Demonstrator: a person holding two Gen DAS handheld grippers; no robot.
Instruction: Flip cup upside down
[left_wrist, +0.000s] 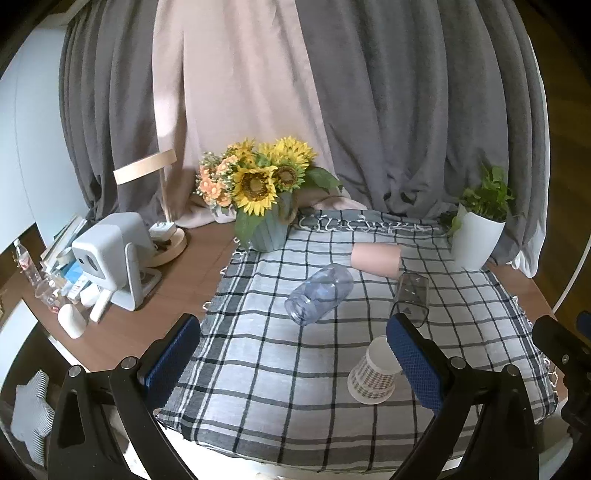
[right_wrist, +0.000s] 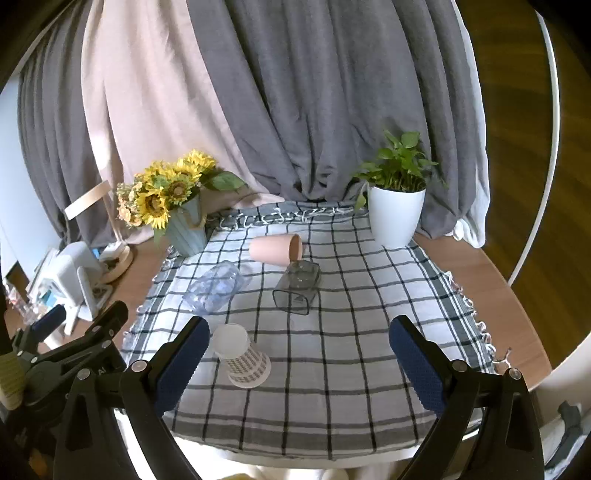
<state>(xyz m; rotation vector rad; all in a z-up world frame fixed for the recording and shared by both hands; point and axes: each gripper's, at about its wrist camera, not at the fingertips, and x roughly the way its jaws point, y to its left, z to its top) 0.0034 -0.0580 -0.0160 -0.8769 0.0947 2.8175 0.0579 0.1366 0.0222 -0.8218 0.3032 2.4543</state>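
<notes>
Both our claws hang wide apart above the near edge of the checked cloth (right_wrist: 332, 350), gripping nothing. The right gripper (right_wrist: 299, 343) spreads its blue pads, and just beside its left pad (right_wrist: 181, 363) stands the paper cup (right_wrist: 242, 356), mouth down, base up, on the cloth. From the left gripper (left_wrist: 291, 349) we see that same cup (left_wrist: 373, 373) partly behind the right pad (left_wrist: 413, 365). Further out lie three more on their sides: a clear blue jar (right_wrist: 216, 288), a smoky square tumbler (right_wrist: 297, 288) and a pink cup (right_wrist: 277, 249), whose rim is at the tumbler's base. At the far edge, sunflowers (right_wrist: 166, 192) to our left, a potted plant (right_wrist: 397, 210) to our right, before grey curtains (right_wrist: 314, 110).
</notes>
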